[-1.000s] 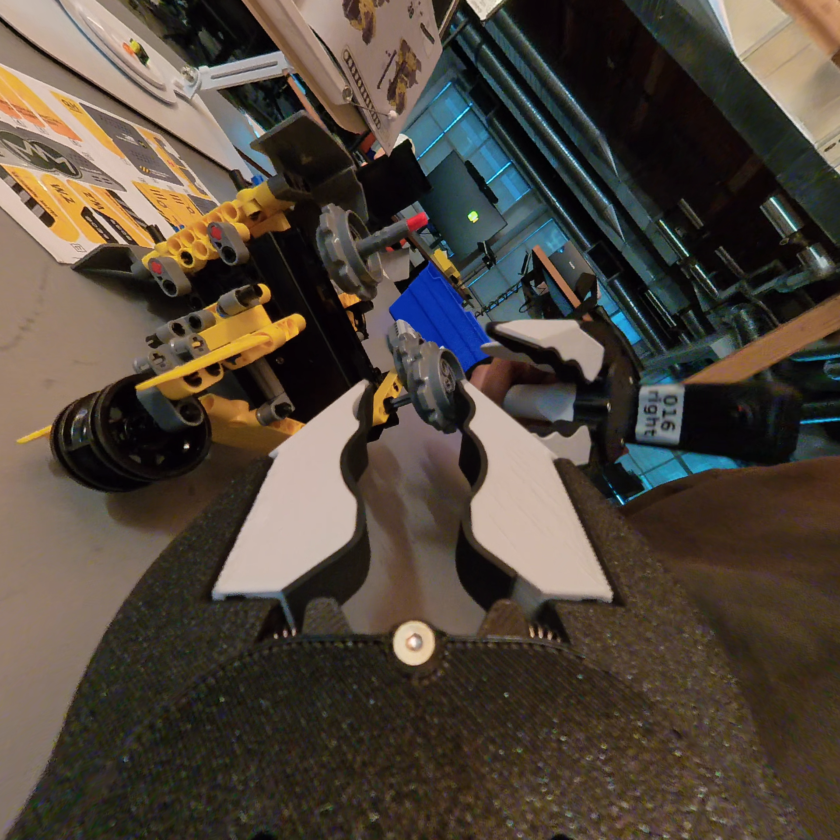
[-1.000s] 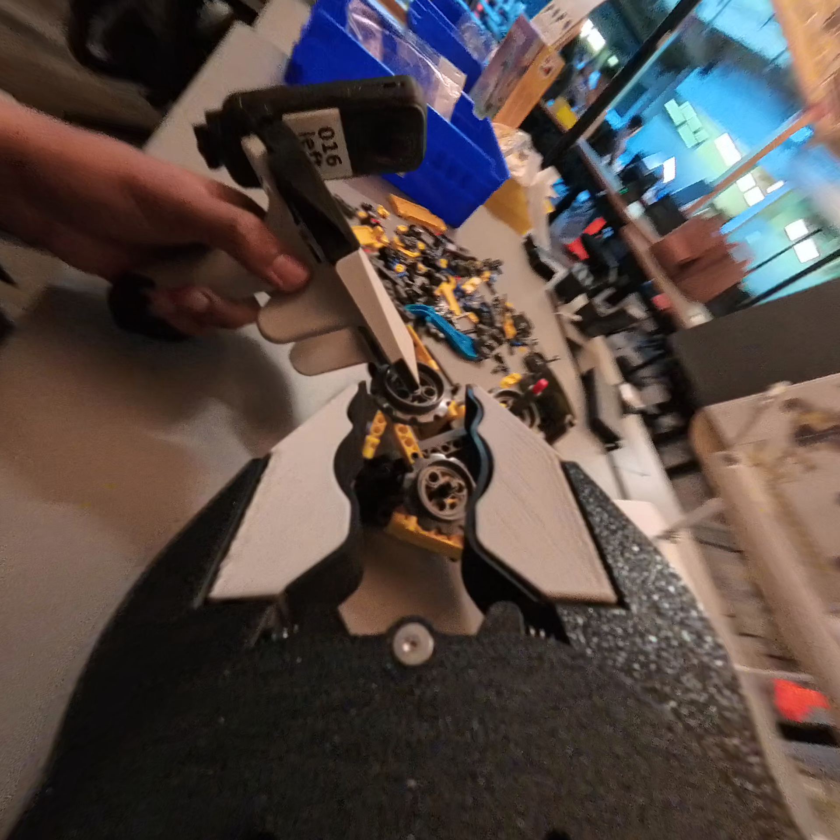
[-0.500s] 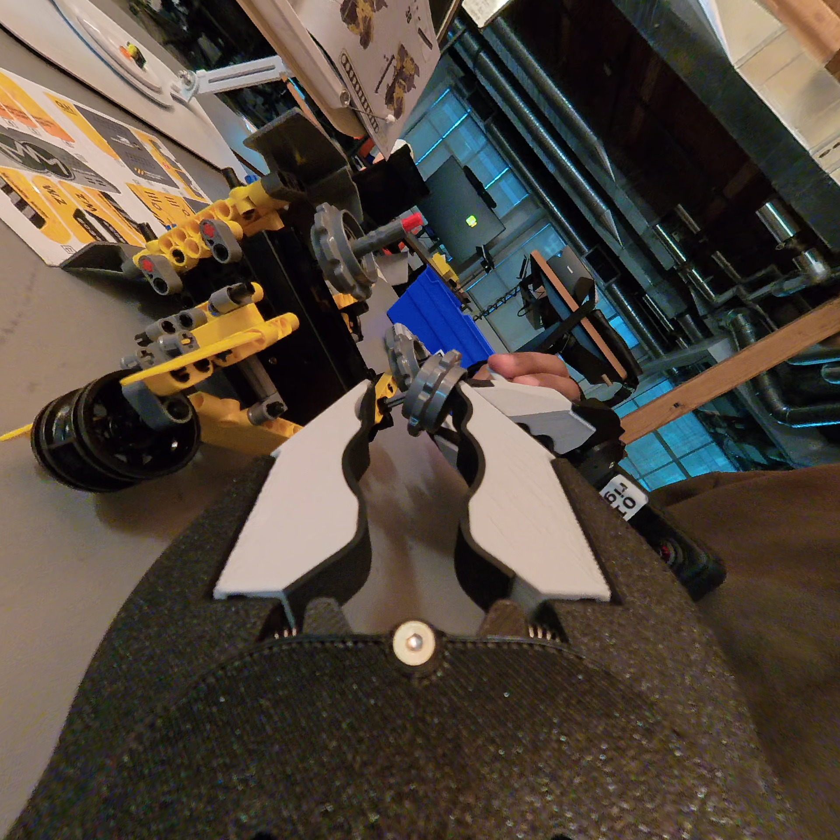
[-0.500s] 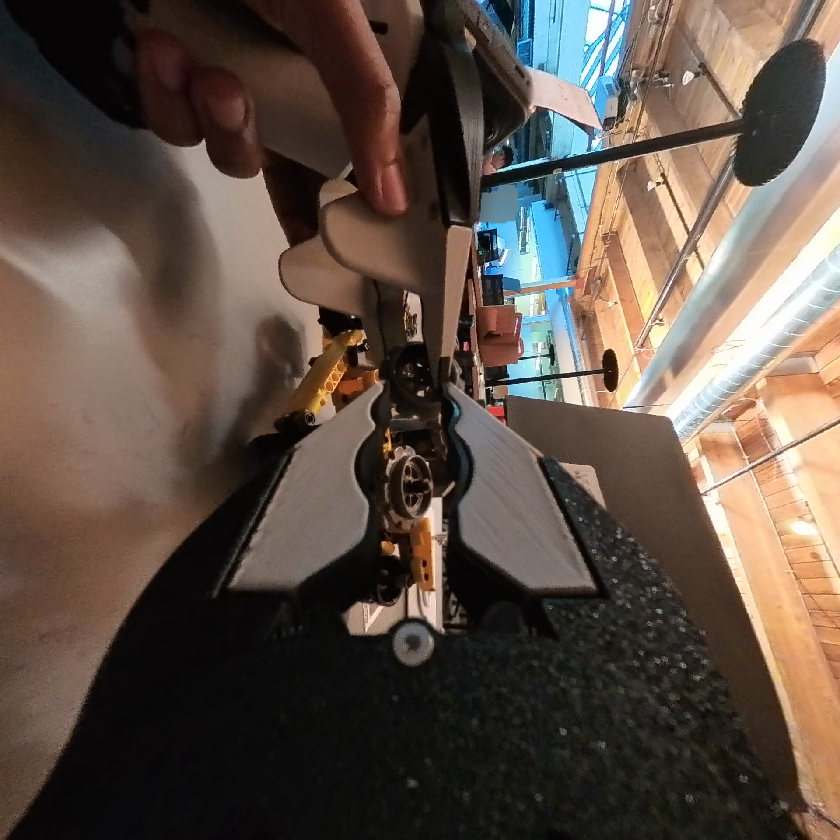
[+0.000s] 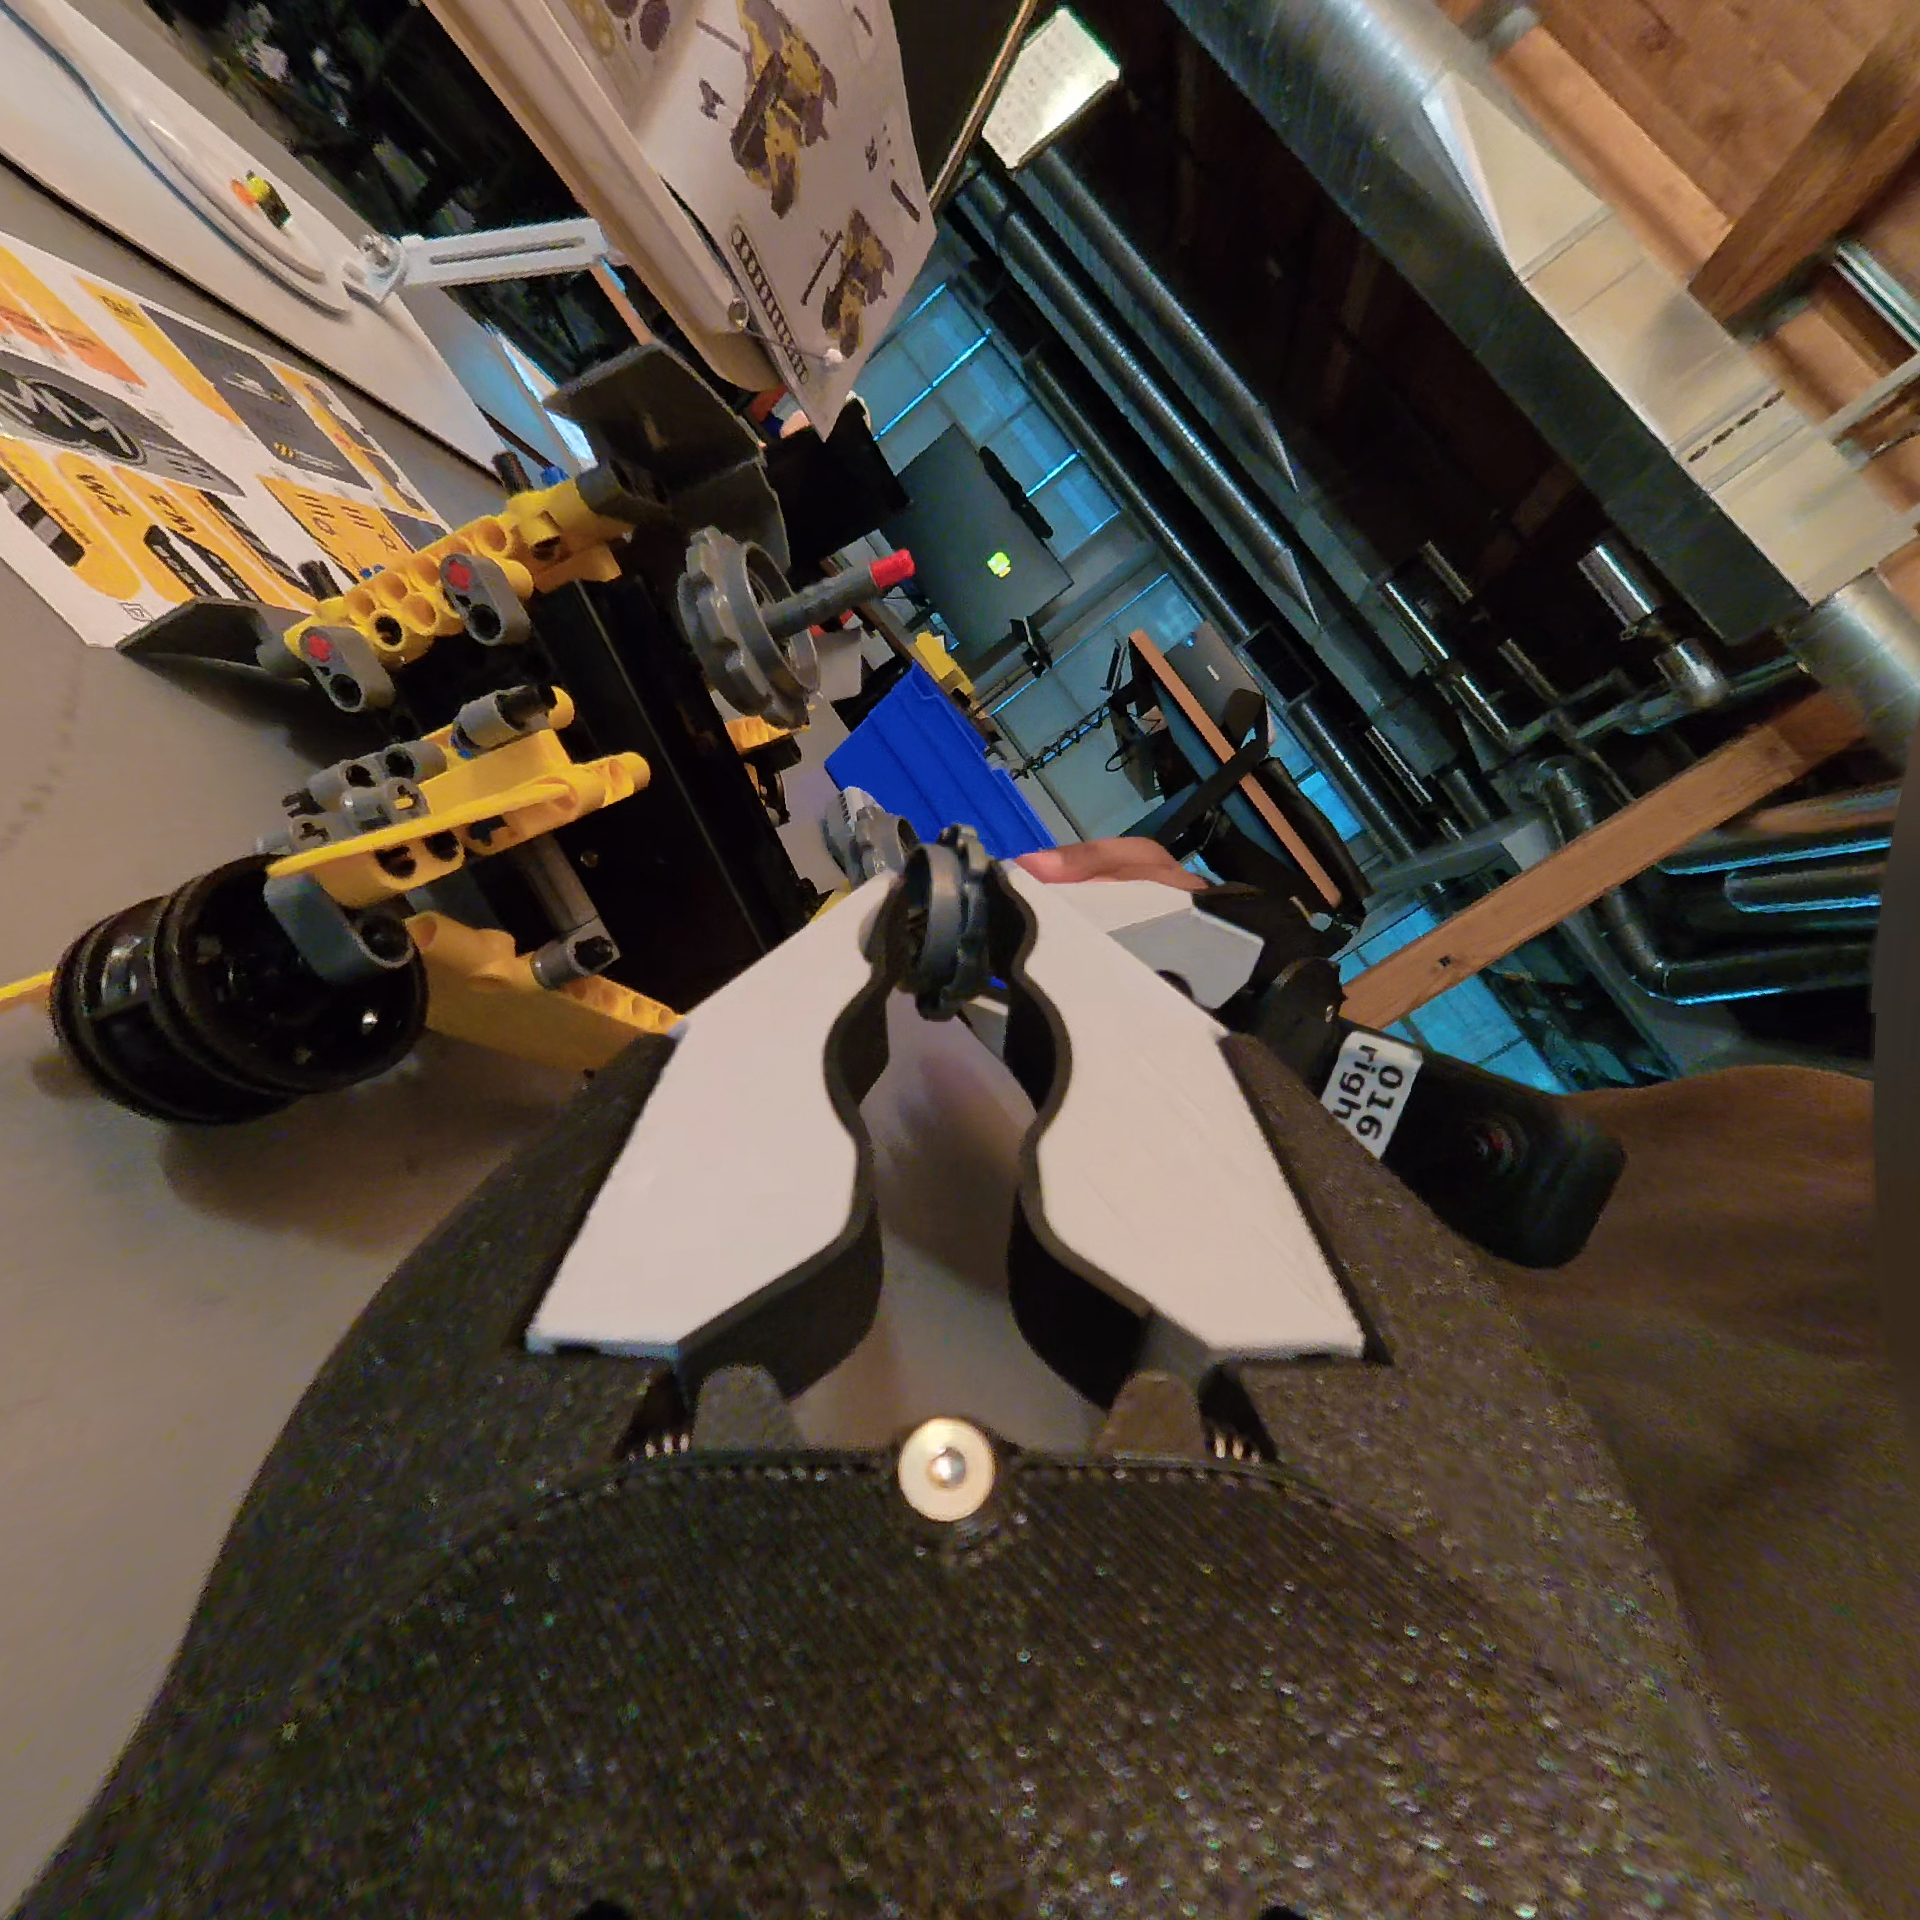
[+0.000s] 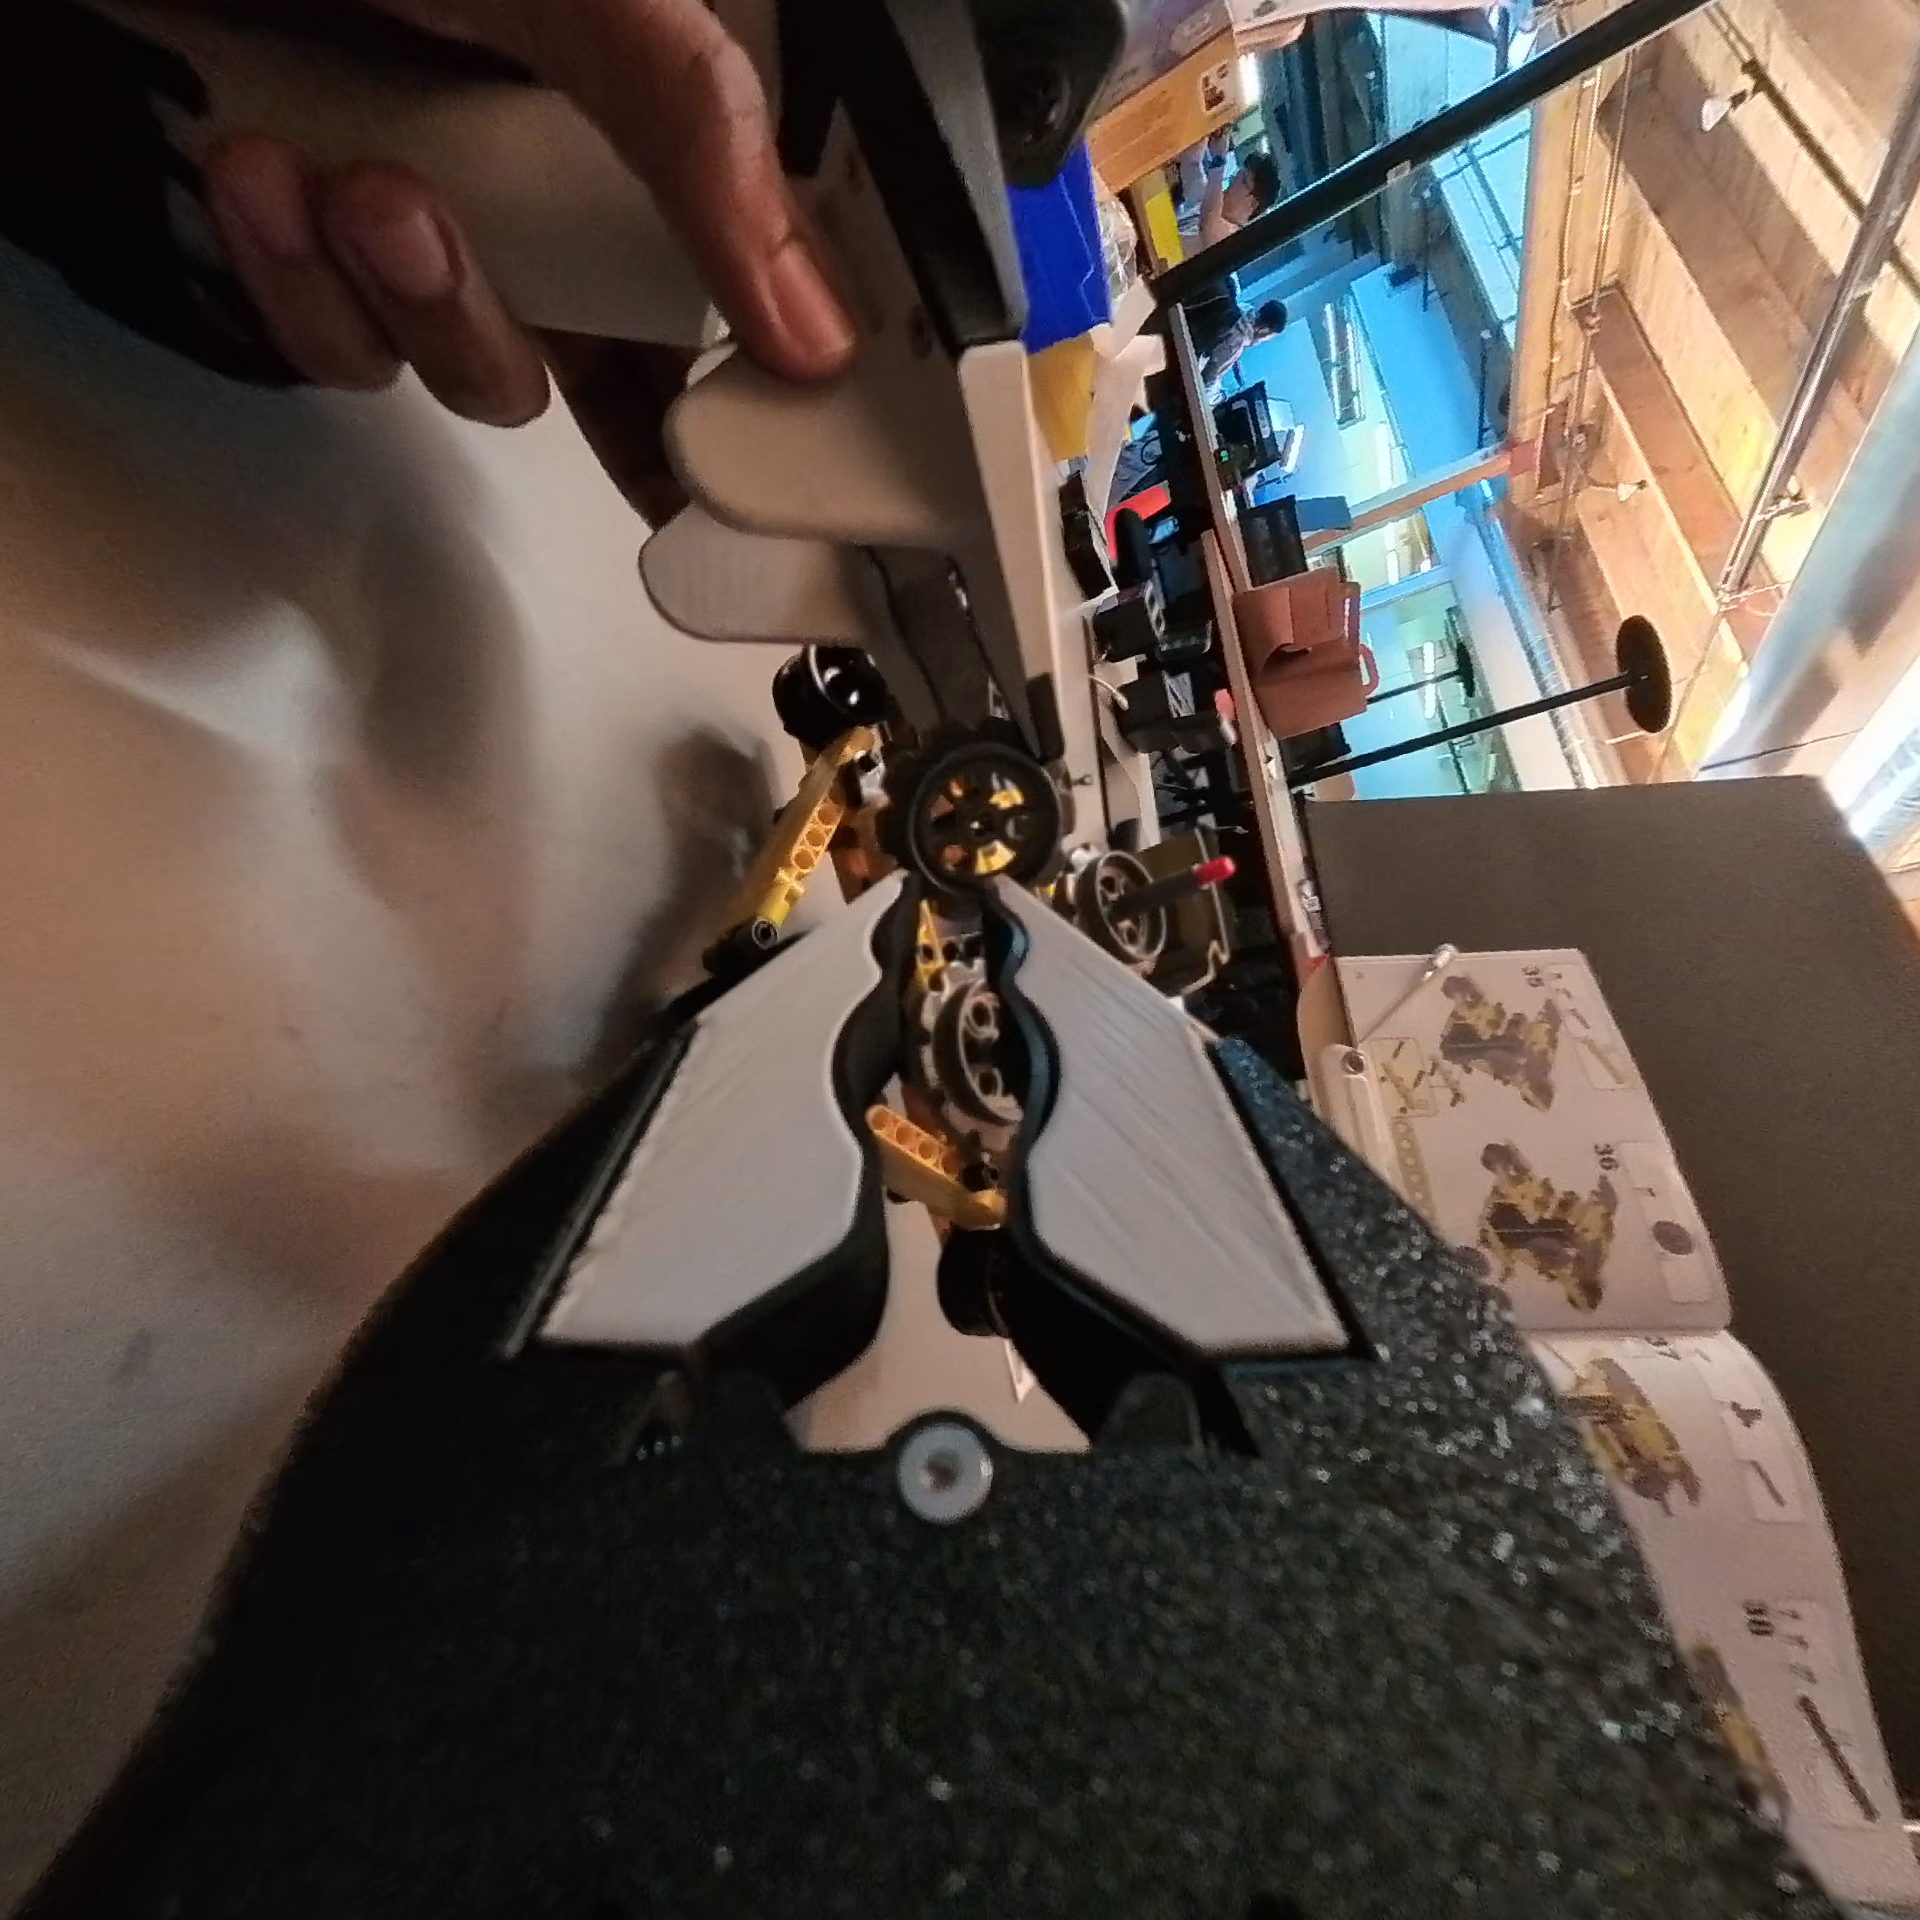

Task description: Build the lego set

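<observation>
Item: small dark toothed wheel (image 5: 940,928), pinched at the tips of the left tool (image 5: 943,940), which is clenched on it; the wheel is carried clear of the table (image 5: 125,1299), just in front of the model.

Item: yellow-and-black brick vehicle model (image 5: 499,790), resting on the table, a black tyre (image 5: 234,997) at its near end and a grey gear on a red-tipped axle (image 5: 753,623) standing out from its side. In the right wrist view part of the model, a grey wheel hub (image 6: 977,1049) and yellow beams (image 6: 925,1143), is seen between the fingers of the right tool (image 6: 961,914). The gap there is narrow; whether the fingers actually grip cannot be told. The grip is judged to steady the model while the wheel is offered to it.

Surroundings: sticker sheet (image 5: 156,457) flat on the table; open instruction booklet (image 6: 1507,1122) on a stand beside the model; blue bin (image 5: 925,758) behind.

Change noted: half a second earlier a grey gear stood between wider-set left fingers; now those fingers are closed on the dark wheel. The right tool has been lowered and now lies close beside the left.
</observation>
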Demonstrator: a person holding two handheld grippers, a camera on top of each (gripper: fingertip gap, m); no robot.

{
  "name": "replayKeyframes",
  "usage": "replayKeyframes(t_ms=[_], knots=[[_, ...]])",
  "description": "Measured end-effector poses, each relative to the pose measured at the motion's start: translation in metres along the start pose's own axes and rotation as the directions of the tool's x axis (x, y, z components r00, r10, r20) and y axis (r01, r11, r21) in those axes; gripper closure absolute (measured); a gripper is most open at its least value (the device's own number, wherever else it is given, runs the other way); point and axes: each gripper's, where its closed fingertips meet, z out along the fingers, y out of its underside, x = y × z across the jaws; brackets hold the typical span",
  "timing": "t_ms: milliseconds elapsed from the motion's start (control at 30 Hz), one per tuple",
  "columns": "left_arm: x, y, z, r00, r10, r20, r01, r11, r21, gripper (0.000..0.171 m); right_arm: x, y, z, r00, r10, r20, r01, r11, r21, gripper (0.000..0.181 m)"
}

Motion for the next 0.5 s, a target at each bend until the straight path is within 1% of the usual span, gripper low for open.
replayKeyframes(t_ms=[100,233,300,500], knots=[[-0.001,-0.003,-0.001,1.000,0.002,0.003,-0.002,1.000,0.010,0.163,0.003,-0.005,-0.001,0.994,0.101,0.041,-0.102,0.995,0.002,0.168],[-0.002,-0.005,0.002,1.000,0.007,0.008,-0.007,1.000,0.020,0.164,0.008,-0.007,0.001,0.971,0.220,0.093,-0.217,0.975,-0.036,0.155],[-0.003,-0.006,0.003,1.000,0.005,0.007,-0.005,1.000,0.025,0.164,0.010,-0.008,0.003,0.960,0.257,0.113,-0.251,0.966,-0.058,0.151],[-0.004,-0.008,0.005,1.000,0.008,0.006,-0.008,1.000,0.023,0.163,0.010,-0.011,0.010,0.929,0.308,0.203,-0.289,0.950,-0.120,0.148]])
